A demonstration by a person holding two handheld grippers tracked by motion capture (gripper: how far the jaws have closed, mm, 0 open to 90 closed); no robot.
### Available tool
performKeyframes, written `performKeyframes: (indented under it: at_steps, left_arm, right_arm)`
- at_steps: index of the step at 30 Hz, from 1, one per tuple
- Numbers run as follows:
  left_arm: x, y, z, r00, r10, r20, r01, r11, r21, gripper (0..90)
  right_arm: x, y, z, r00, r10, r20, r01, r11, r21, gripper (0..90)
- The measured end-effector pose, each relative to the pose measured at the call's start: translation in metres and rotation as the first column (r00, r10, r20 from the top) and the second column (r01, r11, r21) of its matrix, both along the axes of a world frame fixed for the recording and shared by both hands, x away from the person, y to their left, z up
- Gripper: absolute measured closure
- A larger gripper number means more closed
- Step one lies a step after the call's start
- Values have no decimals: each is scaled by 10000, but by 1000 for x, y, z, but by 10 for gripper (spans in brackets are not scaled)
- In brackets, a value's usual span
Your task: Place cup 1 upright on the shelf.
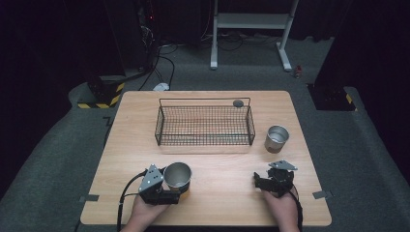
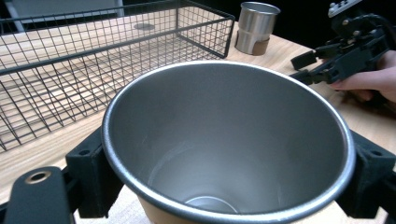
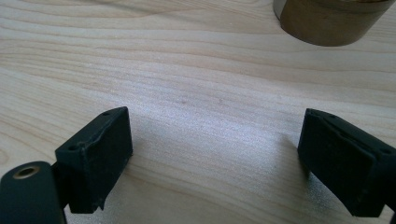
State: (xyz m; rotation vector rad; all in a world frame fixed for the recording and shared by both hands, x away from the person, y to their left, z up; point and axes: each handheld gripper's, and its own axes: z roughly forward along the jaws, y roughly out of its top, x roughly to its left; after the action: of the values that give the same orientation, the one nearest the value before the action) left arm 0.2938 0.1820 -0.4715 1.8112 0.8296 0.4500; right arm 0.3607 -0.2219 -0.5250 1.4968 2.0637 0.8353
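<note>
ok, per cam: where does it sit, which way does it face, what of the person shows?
High view: above the near edge, looking forward and down at table; both forearms and hands.
Left gripper view: on left gripper, facing wire basket; jaws around near cup; other hand.
Right gripper view: on right gripper, facing tabletop; open jaws.
Shared: far cup.

Left gripper (image 1: 170, 192) fingers clamped; right gripper (image 1: 267, 180) fingers spread wide, low.

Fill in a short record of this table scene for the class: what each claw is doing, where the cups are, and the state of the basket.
left claw: shut on near cup, which stands upright on the table
right claw: open, holding nothing, low over the table
far cup: upright, right of the basket, untouched
basket: wire, mid-table, no cup inside
</note>
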Motion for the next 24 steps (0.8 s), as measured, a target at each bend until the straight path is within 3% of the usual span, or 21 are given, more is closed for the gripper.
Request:
performKeyframes:
  at_steps: [5, 9, 15, 24]
  left_arm:
    - [0, -2, 2, 9999, 104, 83, -106, 9997, 208, 134]
    - [3, -2, 3, 9998, 184, -45, -184, 9998, 97, 134]
    - [5, -6, 11, 9991, 250, 340, -269, 9981, 561, 134]
    - [13, -11, 17, 9978, 445, 490, -472, 9975, 535, 134]
  right_arm:
    - [-1, 0, 0, 10000, -13, 16, 13, 10000, -7, 102]
    - [-1, 0, 0, 10000, 8, 4, -8, 10000, 1, 102]
    - [-1, 0, 0, 10000, 32, 9, -32, 10000, -1, 102]
    - [-1, 0, 0, 10000, 42, 7, -42, 10000, 4, 102]
